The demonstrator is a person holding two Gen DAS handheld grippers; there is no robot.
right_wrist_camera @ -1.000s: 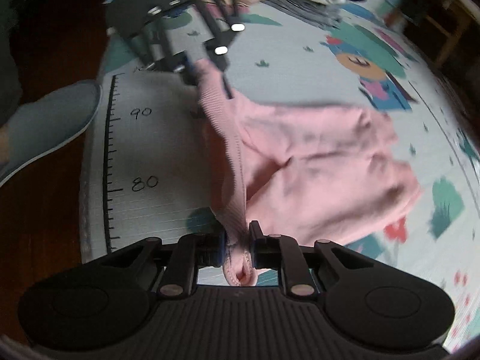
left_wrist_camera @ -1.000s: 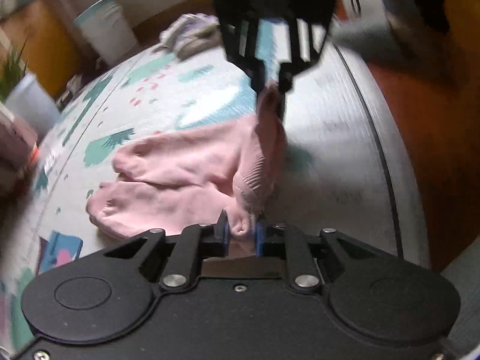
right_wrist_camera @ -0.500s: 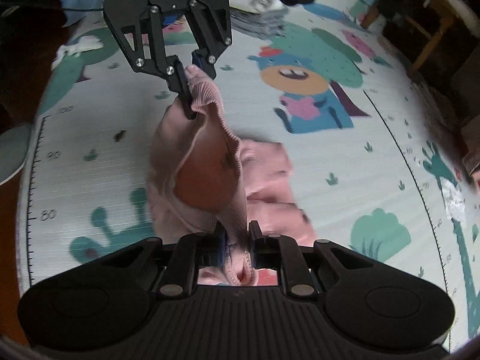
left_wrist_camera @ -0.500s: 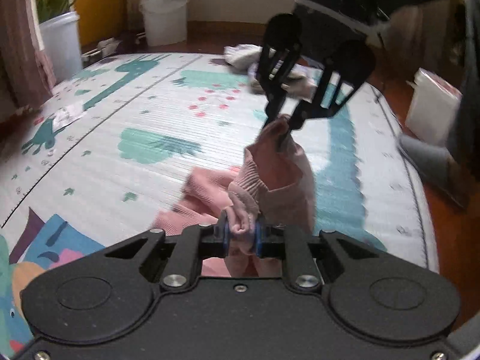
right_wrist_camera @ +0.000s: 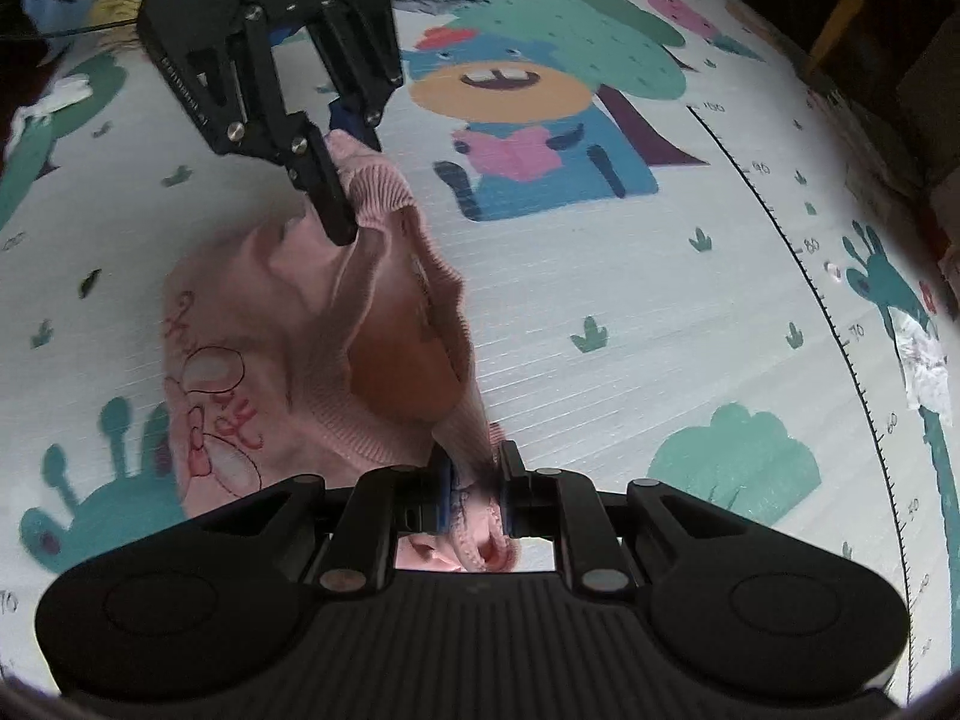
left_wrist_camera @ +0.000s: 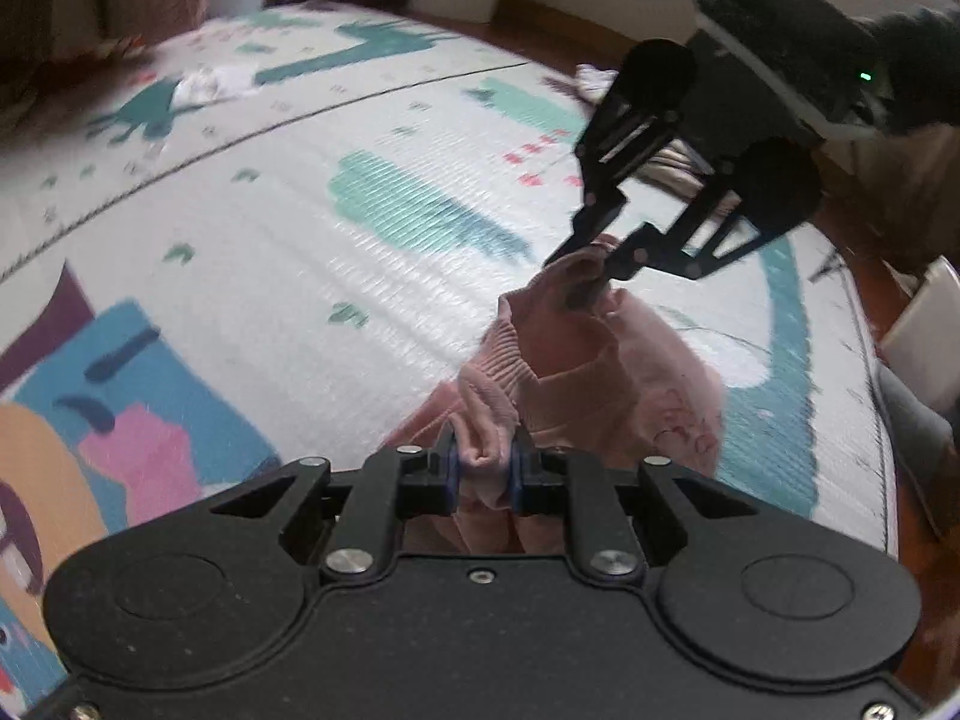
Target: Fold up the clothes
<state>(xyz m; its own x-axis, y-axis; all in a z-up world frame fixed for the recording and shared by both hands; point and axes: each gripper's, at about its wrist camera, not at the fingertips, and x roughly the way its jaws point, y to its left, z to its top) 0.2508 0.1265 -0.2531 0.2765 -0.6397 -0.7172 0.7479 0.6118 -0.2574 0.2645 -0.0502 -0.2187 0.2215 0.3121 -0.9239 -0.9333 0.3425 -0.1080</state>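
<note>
Pink garment (right_wrist_camera: 288, 348), bunched, ribbed hem aloft

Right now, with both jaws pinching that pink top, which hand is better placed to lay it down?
Neither clearly: the left gripper and right gripper each clamp the pink top's ribbed hem, so probably both lower together.

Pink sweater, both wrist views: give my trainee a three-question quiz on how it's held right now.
1. True or false: both grippers are shut on the pink sweater.
2. Which part does the left gripper pinch? A) ribbed edge B) bow drawing C) a button
3. What lies under the sweater?

Key:
1. True; the right gripper pinches it too.
2. A.
3. A cartoon-printed play mat.
</note>
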